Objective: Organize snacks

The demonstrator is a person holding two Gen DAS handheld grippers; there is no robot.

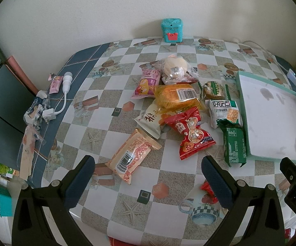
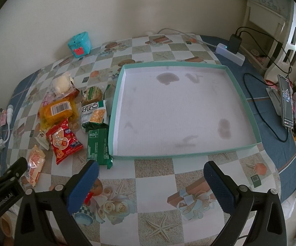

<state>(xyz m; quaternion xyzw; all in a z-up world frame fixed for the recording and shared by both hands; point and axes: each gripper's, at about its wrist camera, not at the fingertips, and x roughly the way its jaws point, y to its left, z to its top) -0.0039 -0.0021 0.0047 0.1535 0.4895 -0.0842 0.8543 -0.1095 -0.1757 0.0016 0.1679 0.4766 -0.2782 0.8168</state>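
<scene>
Mint-green card walls ring the shallow tray (image 2: 238,94), empty and lying to the right of the snack heap (image 1: 176,100), so packets need only a short carry. My left gripper (image 1: 148,172) hangs released above the peach packet (image 1: 130,155) (nearest, lying apart from the heap). My right gripper (image 2: 151,177) waits spread wide before the tray, holding nothing.

glossy plastic snack wrappers (image 1: 191,132), matt cardboard tray (image 2: 248,106)

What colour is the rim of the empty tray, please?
Pale teal-green, with a white inside; the tray shows best in the right wrist view.
</scene>
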